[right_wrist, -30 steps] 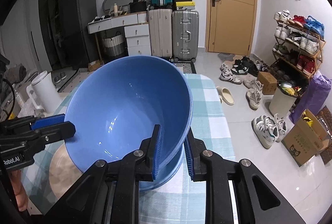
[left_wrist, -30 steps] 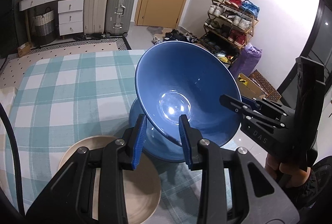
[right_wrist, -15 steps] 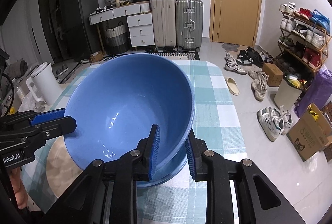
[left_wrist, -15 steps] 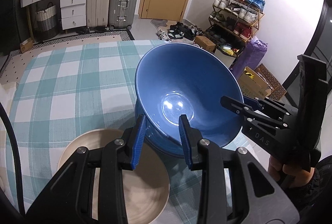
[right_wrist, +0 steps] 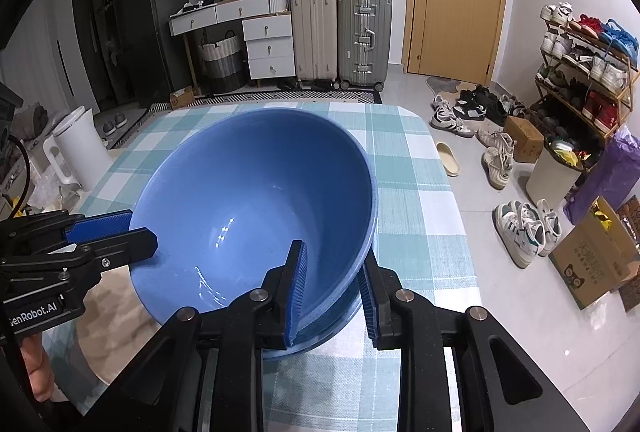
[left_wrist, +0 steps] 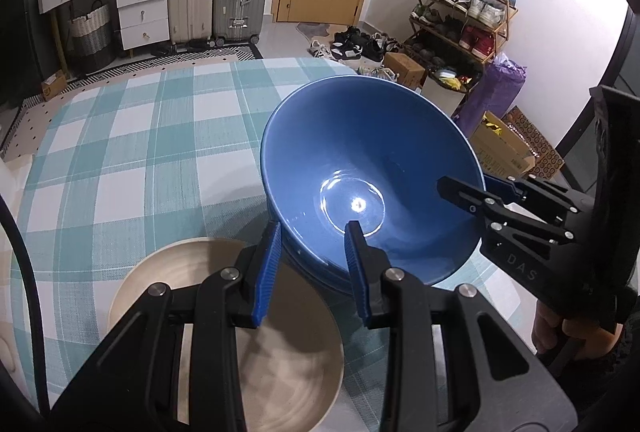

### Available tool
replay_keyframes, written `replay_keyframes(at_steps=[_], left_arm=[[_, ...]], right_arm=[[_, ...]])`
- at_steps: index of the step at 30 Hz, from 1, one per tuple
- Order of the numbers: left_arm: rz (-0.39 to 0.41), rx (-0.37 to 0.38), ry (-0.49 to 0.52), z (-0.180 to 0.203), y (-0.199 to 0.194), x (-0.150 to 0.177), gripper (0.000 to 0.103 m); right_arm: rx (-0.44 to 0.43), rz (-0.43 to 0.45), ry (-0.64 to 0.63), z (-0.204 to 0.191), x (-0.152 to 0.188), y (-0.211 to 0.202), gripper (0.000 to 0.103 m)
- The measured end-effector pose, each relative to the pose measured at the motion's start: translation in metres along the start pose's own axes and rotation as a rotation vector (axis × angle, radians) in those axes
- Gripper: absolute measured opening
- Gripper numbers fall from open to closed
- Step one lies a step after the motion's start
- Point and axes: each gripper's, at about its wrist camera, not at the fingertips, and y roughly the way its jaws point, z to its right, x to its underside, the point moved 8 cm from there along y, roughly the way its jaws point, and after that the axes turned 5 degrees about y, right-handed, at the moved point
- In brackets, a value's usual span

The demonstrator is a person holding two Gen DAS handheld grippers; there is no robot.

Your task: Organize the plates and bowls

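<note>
The blue bowl sits tilted on top of a second blue bowl, whose rim shows only as a sliver beneath it, on the checked tablecloth; in your left wrist view the pair lies just right of centre, and in your right wrist view the upper bowl fills the middle with the lower rim peeking out at about 5 o'clock. You have both tools on the upper bowl's rim. Your left gripper straddles the near rim at 6 o'clock of the bowl, jaws narrow, one blue pad outside the wall and the other inside; whether the pads press or merely bracket the rim cannot be told for certain, though the bowl's tilt suggests it is carried. Your right gripper takes the rim at the bowl's 5 o'clock in its own view, also narrow, one pad inside the wall and one outside against it. In the left view that same right gripper reaches in from 3 o'clock, with your hand behind it. A beige plate lies at 7 o'clock of the bowls, just beside them and partly under your left tool. Out beyond the table, suitcases stand at 12 o'clock and a shoe rack at 2 o'clock.
</note>
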Motion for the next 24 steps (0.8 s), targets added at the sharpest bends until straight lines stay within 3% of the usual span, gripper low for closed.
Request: replay_keyframes(at_steps=[24], left_arm=[[-0.064, -0.04, 0.053, -0.002, 0.046, 0.014, 0.028]], right_arm=[[0.055, -0.012, -0.034, 0.001, 0.013, 0.015, 0.028]])
